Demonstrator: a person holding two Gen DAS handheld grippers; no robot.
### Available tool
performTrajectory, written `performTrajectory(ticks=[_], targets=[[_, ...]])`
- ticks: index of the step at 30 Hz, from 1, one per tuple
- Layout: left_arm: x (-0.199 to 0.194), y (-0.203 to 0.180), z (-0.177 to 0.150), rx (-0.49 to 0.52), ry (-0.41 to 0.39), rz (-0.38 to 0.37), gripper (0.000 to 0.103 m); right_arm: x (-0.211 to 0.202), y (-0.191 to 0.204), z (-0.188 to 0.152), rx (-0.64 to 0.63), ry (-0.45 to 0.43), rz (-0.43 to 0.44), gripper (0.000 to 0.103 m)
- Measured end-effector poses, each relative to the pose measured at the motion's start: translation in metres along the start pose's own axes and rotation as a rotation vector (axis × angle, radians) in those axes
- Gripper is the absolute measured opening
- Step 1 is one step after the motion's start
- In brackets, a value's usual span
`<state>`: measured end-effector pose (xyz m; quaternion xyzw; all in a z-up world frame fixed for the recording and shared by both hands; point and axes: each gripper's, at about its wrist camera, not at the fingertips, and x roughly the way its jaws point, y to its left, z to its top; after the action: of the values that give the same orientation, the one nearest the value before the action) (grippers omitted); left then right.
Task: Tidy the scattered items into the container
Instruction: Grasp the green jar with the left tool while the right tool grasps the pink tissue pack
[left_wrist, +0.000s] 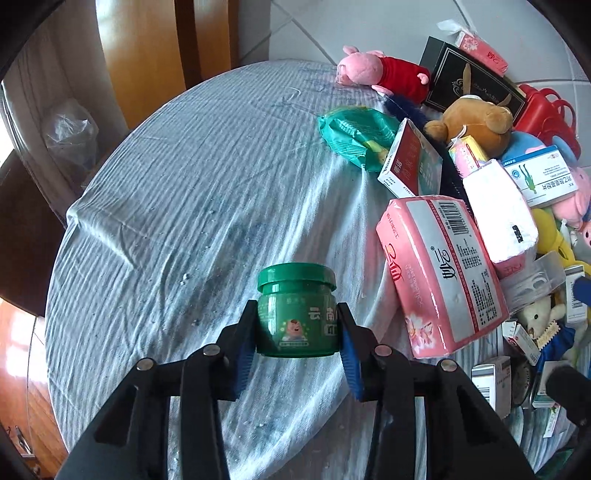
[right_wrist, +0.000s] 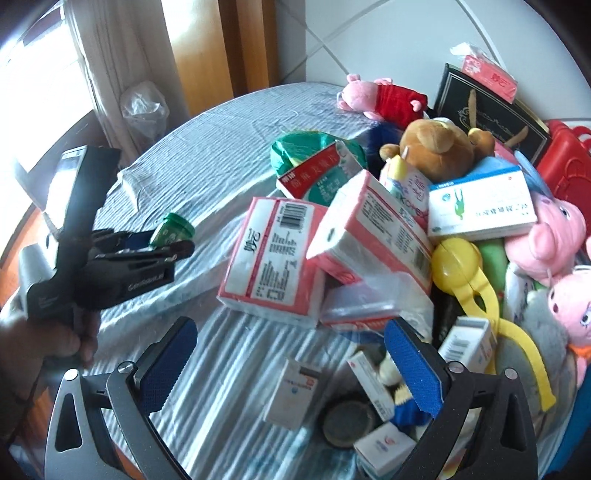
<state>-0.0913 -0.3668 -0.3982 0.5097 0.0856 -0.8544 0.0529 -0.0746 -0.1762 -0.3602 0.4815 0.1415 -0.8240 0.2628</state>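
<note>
My left gripper (left_wrist: 297, 332) is shut on a small green jar (left_wrist: 297, 310) with a green lid, held above the blue-striped cloth (left_wrist: 184, 184). In the right wrist view the left gripper (right_wrist: 162, 247) shows at the left with the green jar (right_wrist: 171, 229) between its fingers. My right gripper (right_wrist: 291, 362) is open and empty above a heap of small medicine boxes (right_wrist: 295, 391). A red basket (left_wrist: 546, 114) stands at the far right edge behind the heap; it also shows in the right wrist view (right_wrist: 569, 166).
A pile lies at the right: pink tissue packs (left_wrist: 439, 277), a brown plush bear (right_wrist: 436, 147), a pink pig toy (left_wrist: 384, 74), a black box (right_wrist: 491, 114), a green packet (left_wrist: 354, 133), a yellow plastic toy (right_wrist: 465, 273), and a white-blue box (right_wrist: 480, 206).
</note>
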Motion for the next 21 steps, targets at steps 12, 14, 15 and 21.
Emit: performTrajectory(ticks=[12,14,15,21], targets=[[-0.038,0.046,-0.026,-0.036,-0.002,0.039,0.04,0.104,0.014,0.028,0.113,0.172,-0.087,0.103],[-0.04,0.048,-0.029,-0.033,0.004,0.043,0.04,0.116,0.017,0.031,0.097,0.183,-0.122,0.103],[-0.04,0.049,-0.031,-0.032,0.007,0.046,0.04,0.121,0.019,0.033,0.088,0.186,-0.14,0.103],[-0.043,0.045,-0.036,-0.039,0.01,0.049,0.04,0.131,0.024,0.033,0.032,0.212,-0.191,0.092]])
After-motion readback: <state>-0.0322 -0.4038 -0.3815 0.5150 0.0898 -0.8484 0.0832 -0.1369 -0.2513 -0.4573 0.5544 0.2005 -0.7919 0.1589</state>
